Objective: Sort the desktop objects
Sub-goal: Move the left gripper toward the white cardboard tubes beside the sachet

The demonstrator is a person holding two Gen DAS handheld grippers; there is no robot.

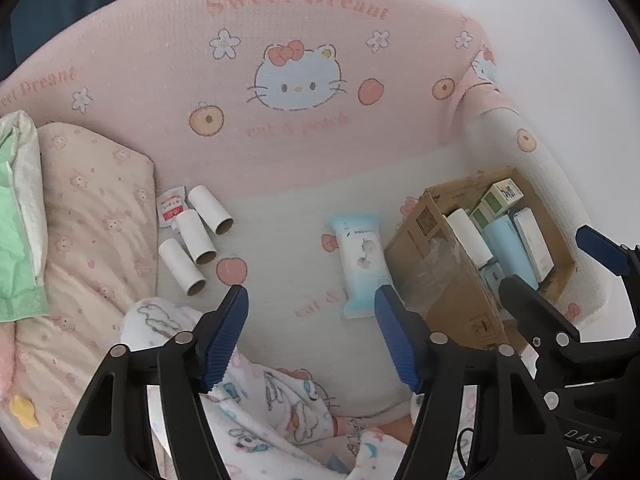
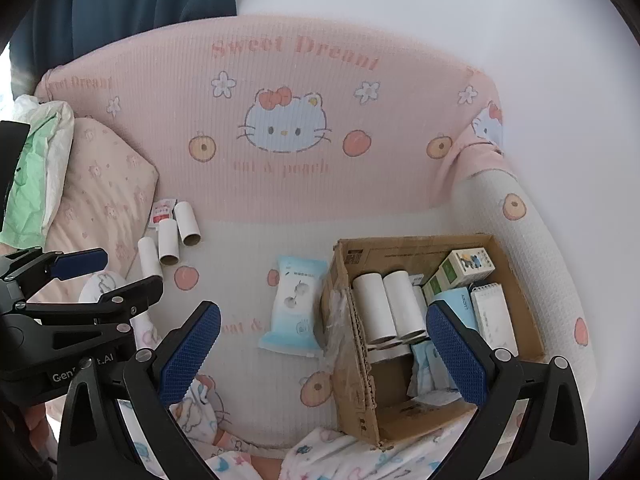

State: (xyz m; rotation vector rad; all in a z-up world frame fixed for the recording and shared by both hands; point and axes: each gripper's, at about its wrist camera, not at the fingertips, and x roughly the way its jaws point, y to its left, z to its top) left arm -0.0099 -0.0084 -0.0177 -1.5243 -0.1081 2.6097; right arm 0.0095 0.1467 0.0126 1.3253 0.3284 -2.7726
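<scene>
Both the left gripper (image 1: pixel 312 304) and right gripper (image 2: pixel 324 320) hang empty, jaws apart; wipes pack (image 2: pixel 294 308) lies just left of the cardboard box (image 2: pixel 352 364).

An open cardboard box (image 2: pixel 352 264) sits at the mat's right end, holding white paper tubes, small cartons, a notepad and blue packets. Just left of the box a pale blue wipes pack (image 2: pixel 294 308) lies flat. Well left of the box, three white cardboard tubes (image 1: pixel 196 240) lie side by side, beside a small red-and-white sachet (image 1: pixel 172 208).
</scene>
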